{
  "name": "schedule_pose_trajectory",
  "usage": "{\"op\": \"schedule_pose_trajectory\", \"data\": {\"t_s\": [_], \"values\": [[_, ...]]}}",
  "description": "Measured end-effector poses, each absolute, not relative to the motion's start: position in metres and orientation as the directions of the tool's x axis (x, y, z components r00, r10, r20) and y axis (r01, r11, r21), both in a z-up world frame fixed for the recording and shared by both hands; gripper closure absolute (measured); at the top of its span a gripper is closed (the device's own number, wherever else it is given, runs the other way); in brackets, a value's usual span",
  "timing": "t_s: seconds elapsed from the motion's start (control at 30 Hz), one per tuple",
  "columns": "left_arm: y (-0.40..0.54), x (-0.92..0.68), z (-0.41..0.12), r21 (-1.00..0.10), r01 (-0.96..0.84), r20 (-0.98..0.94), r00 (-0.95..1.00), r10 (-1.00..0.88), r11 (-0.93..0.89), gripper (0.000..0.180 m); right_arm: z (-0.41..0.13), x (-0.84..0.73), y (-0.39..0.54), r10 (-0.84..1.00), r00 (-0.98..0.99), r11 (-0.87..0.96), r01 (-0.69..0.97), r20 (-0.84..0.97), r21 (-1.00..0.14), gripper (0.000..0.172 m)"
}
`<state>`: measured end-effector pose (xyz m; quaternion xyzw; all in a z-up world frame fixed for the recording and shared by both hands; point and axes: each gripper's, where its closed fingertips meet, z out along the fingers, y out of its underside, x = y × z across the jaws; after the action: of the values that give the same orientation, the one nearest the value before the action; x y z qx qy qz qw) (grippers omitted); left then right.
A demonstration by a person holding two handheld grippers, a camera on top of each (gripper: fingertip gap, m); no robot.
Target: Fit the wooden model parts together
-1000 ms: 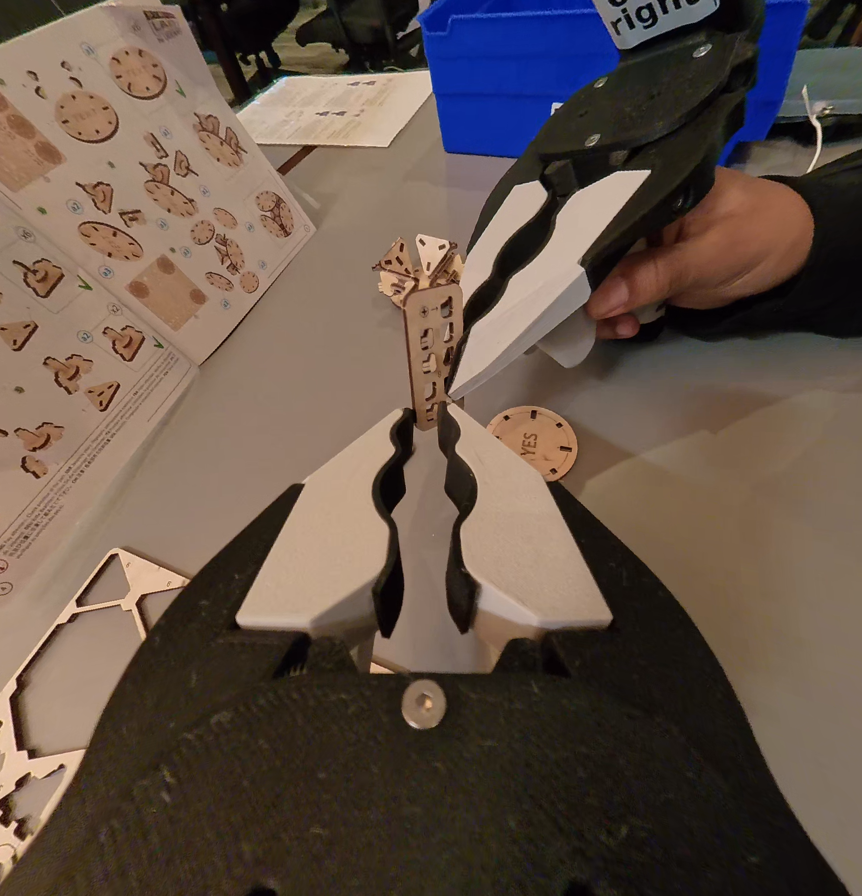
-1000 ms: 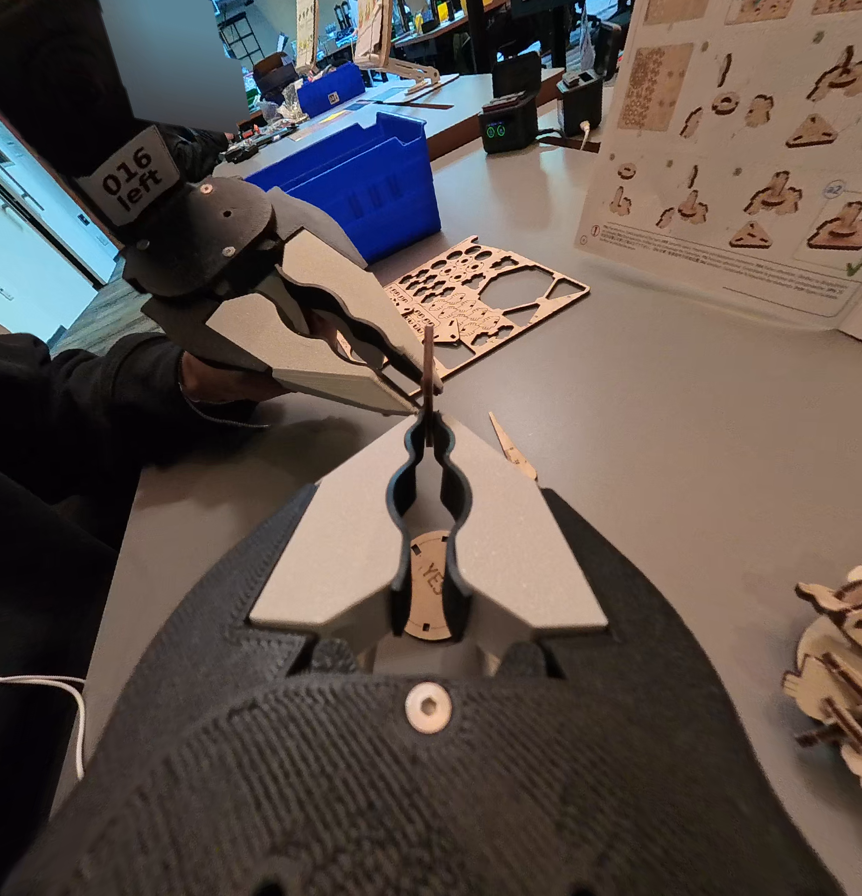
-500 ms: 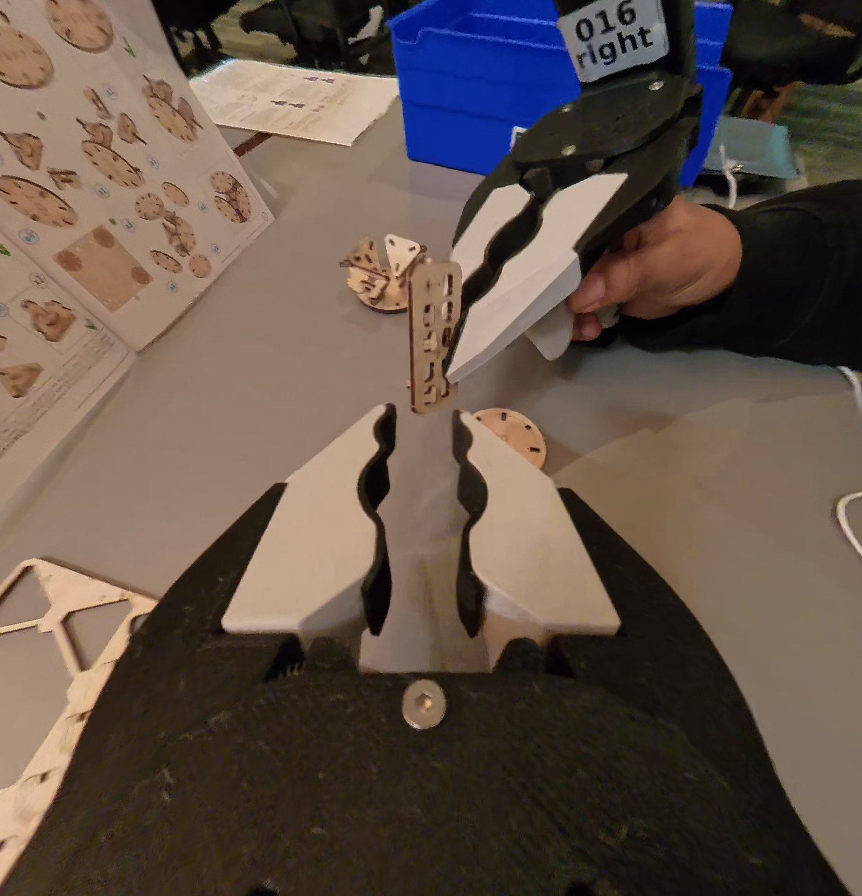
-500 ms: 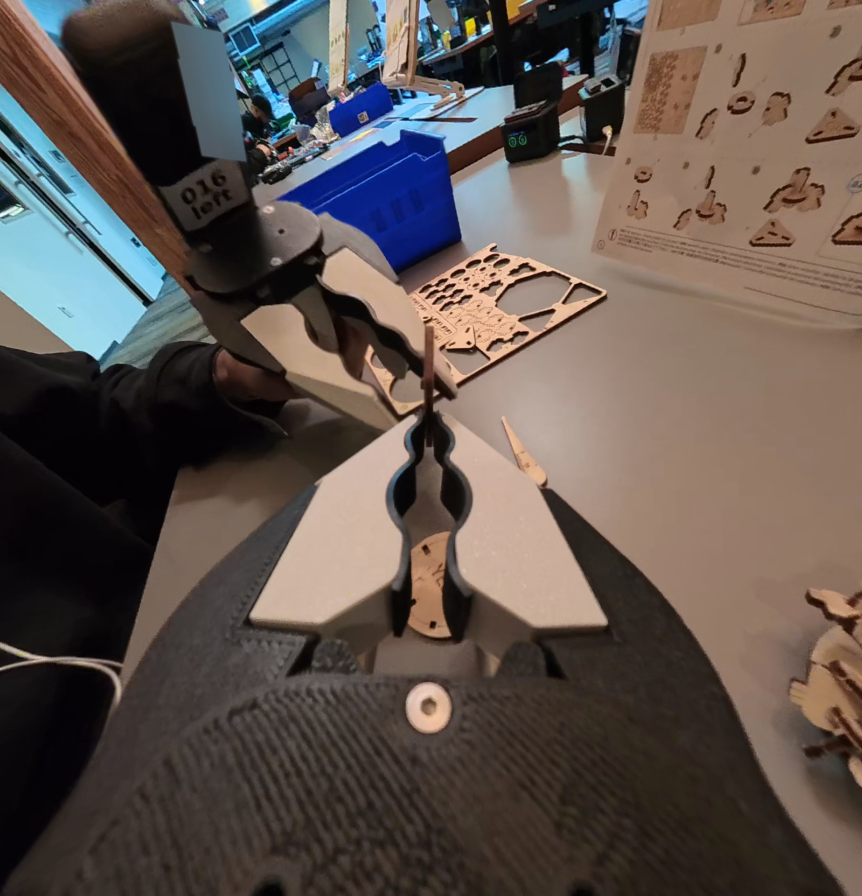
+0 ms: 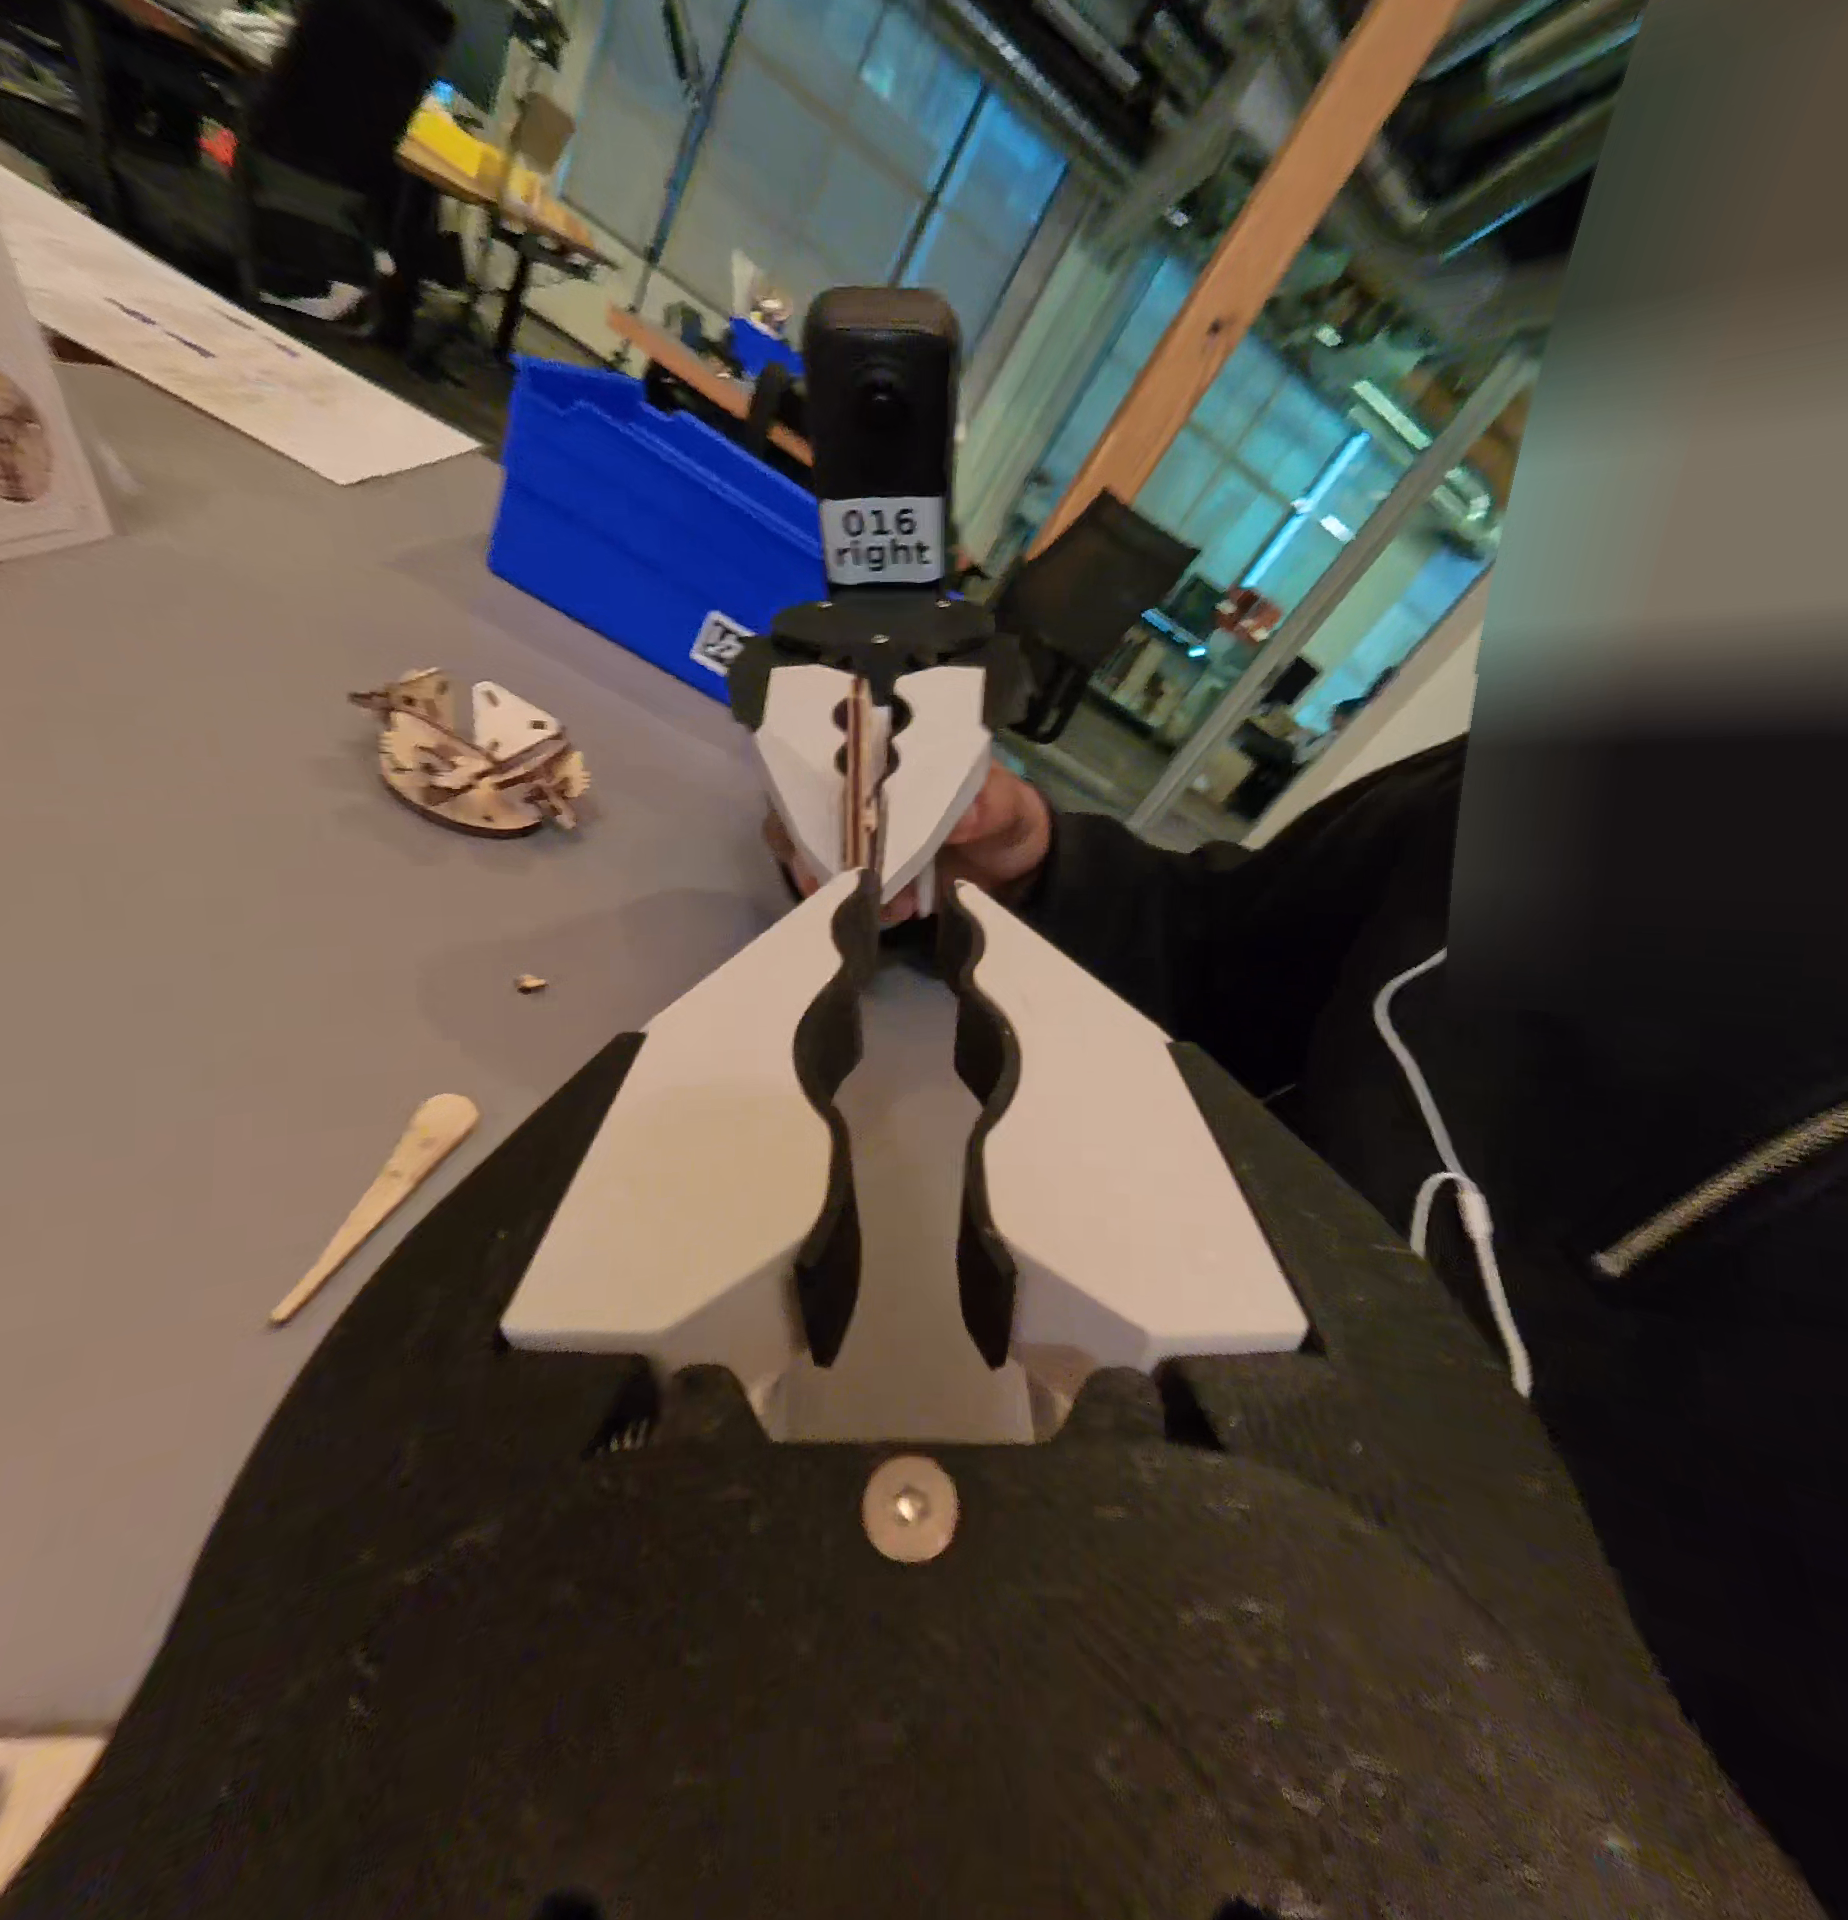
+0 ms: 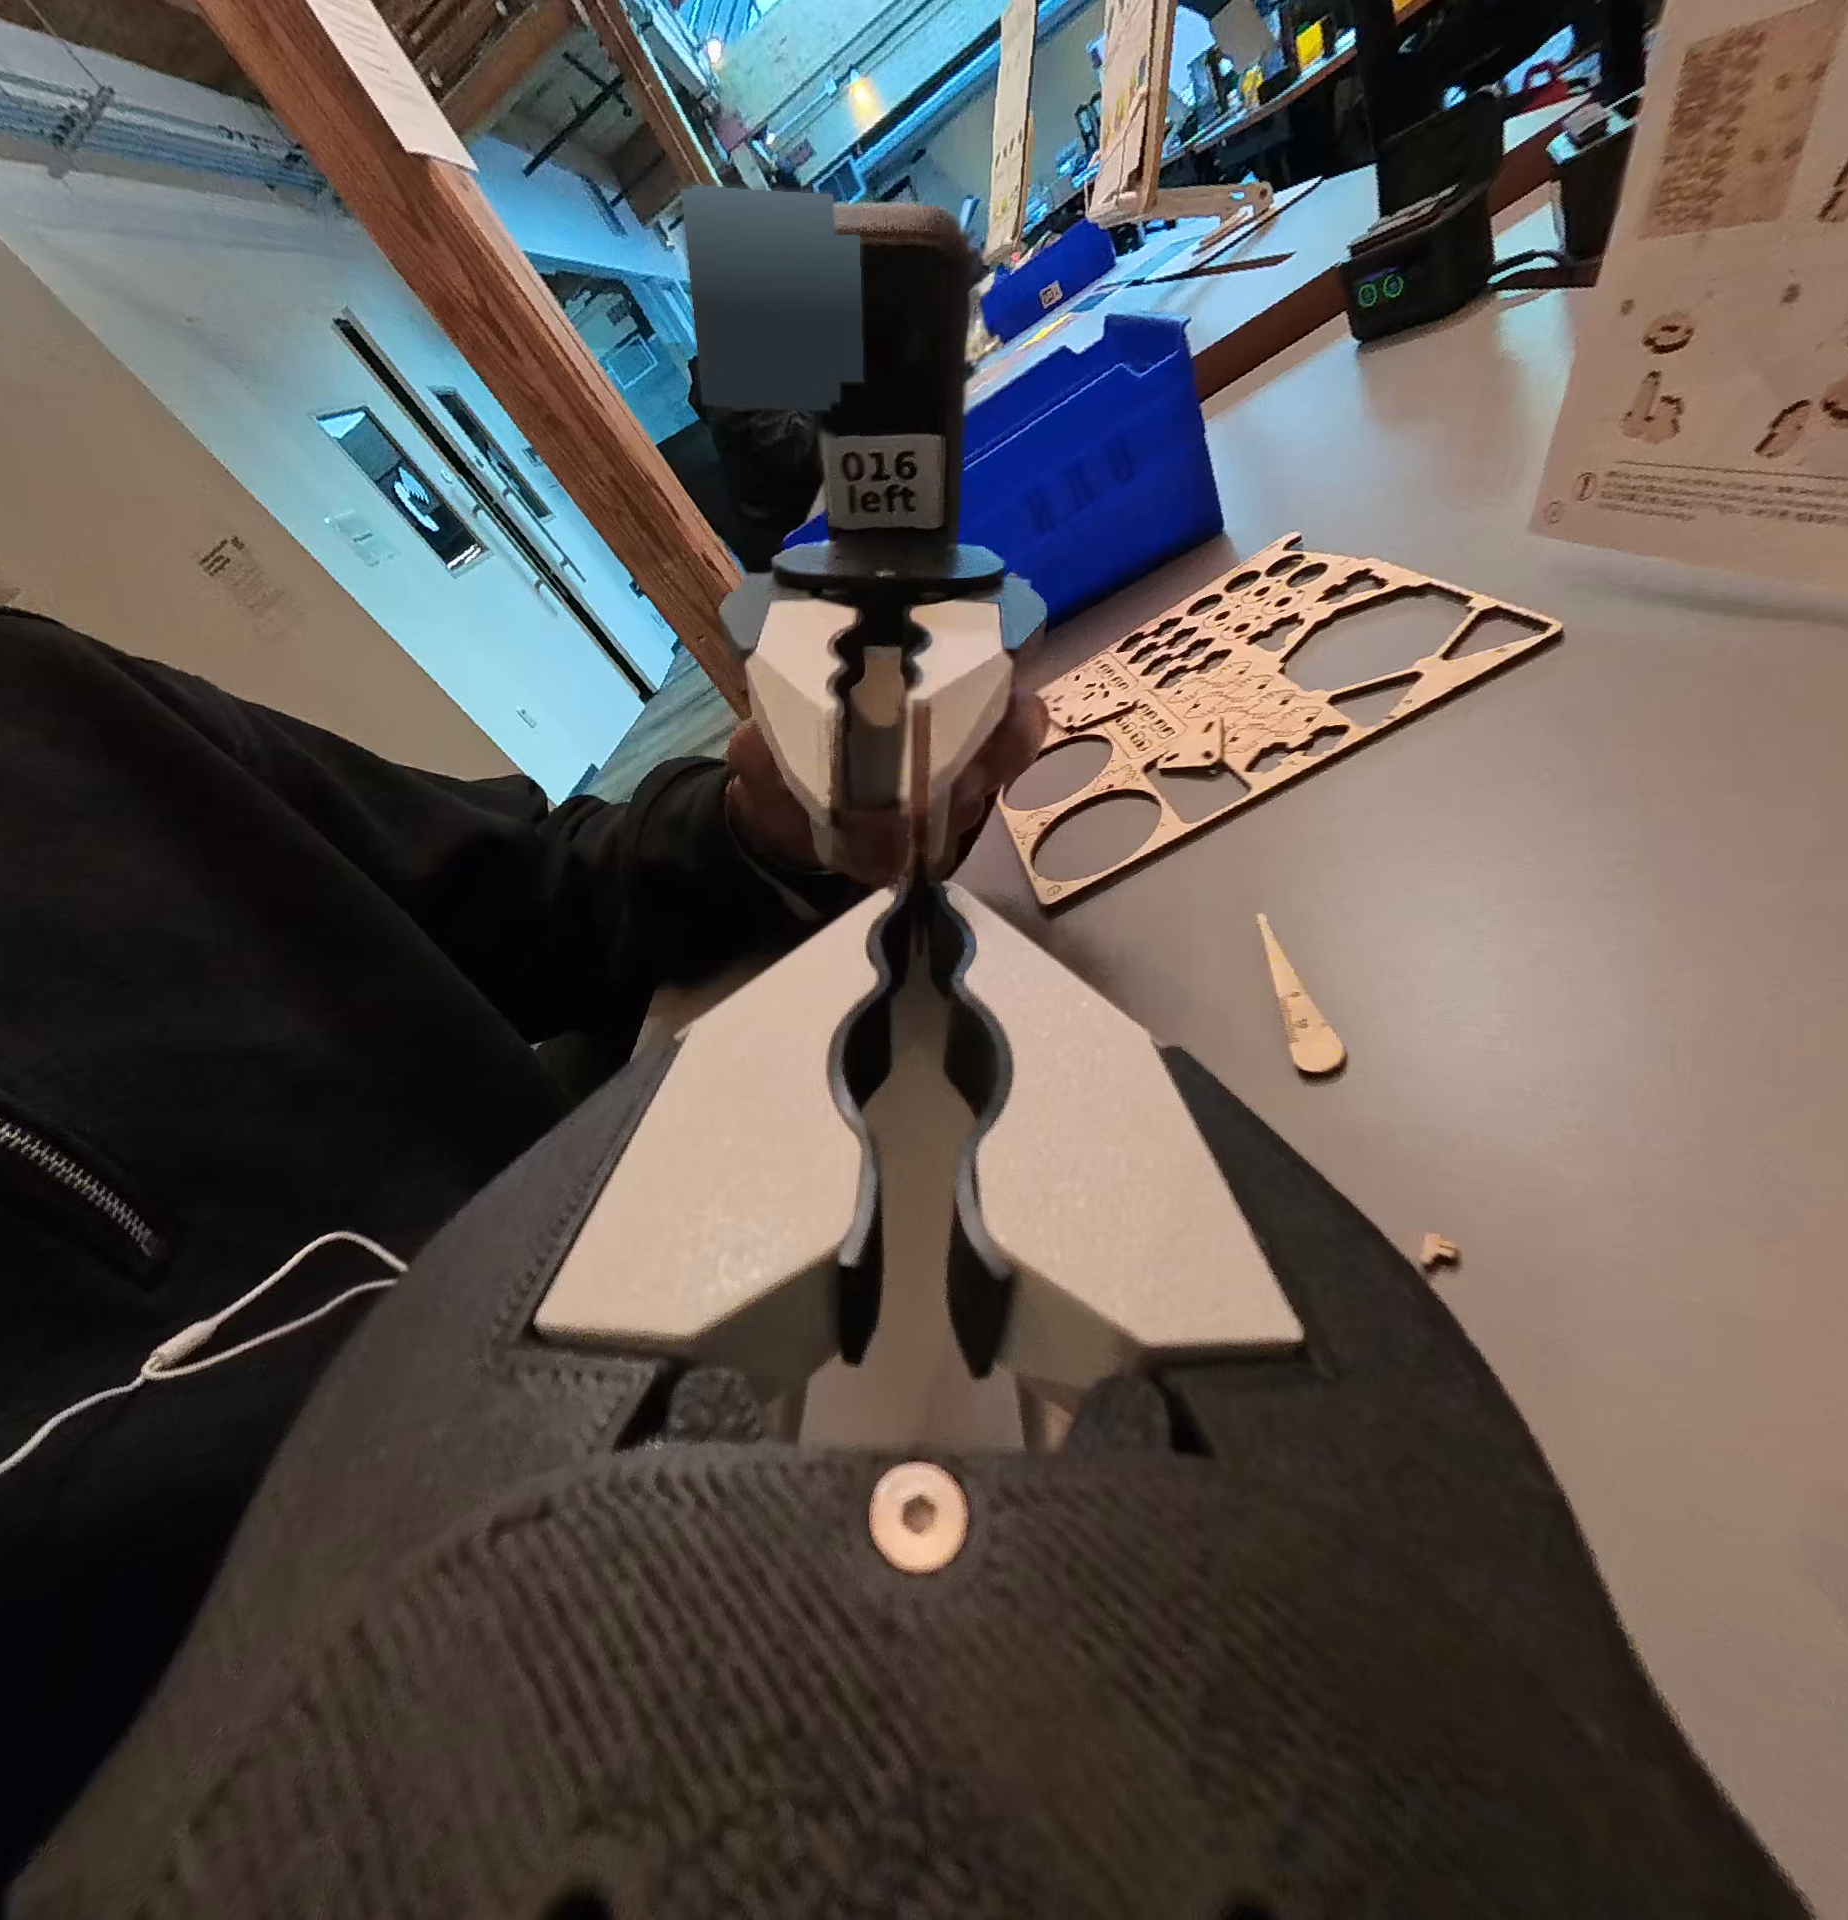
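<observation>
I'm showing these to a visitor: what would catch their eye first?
First, the two grippers meeting nose to nose above the grey table: the right gripper pinches a thin wooden strip edge-on, with the left gripper right before it. Then the half-built wooden model behind-left and the blue bin.

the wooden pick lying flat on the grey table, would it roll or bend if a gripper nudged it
The wooden pick looks flat and thin, so it would likely slide on the table rather than roll. Its narrow tip probably flexes or snaps easily; it seems very light.
</observation>
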<state>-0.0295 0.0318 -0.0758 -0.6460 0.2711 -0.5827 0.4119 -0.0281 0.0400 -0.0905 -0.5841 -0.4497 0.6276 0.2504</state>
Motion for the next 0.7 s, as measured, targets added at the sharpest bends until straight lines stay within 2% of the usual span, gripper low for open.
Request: {"op": "schedule_pose_trajectory", "data": {"t_s": [0.03, 0.13, 0.43, 0.7], "values": [[0.0287, -0.0286, -0.074, -0.832, 0.133, 0.553, 0.135, -0.822, -0.538, 0.178, -0.091, -0.0285, 0.0377, 0.839, -0.202, -0.464, 0.219, -0.505, -0.858, 0.172], [0.0251, -0.0252, -0.076, -0.797, 0.123, 0.601, 0.077, -0.795, -0.591, 0.176, -0.0911, -0.0294, 0.034, 0.84, -0.219, -0.452, 0.224, -0.496, -0.864, 0.171], [0.0318, -0.03, -0.0756, -0.804, 0.148, 0.592, 0.121, -0.796, -0.576, 0.167, -0.0859, -0.0275, 0.0356, 0.843, -0.225, -0.451, 0.2, -0.489, -0.87, 0.171], [0.0266, -0.0248, -0.0794, -0.768, 0.126, 0.638, 0.066, -0.767, -0.628, 0.175, -0.0832, -0.0272, 0.031, 0.84, -0.25, -0.441, 0.201, -0.481, -0.875, 0.172]]}}
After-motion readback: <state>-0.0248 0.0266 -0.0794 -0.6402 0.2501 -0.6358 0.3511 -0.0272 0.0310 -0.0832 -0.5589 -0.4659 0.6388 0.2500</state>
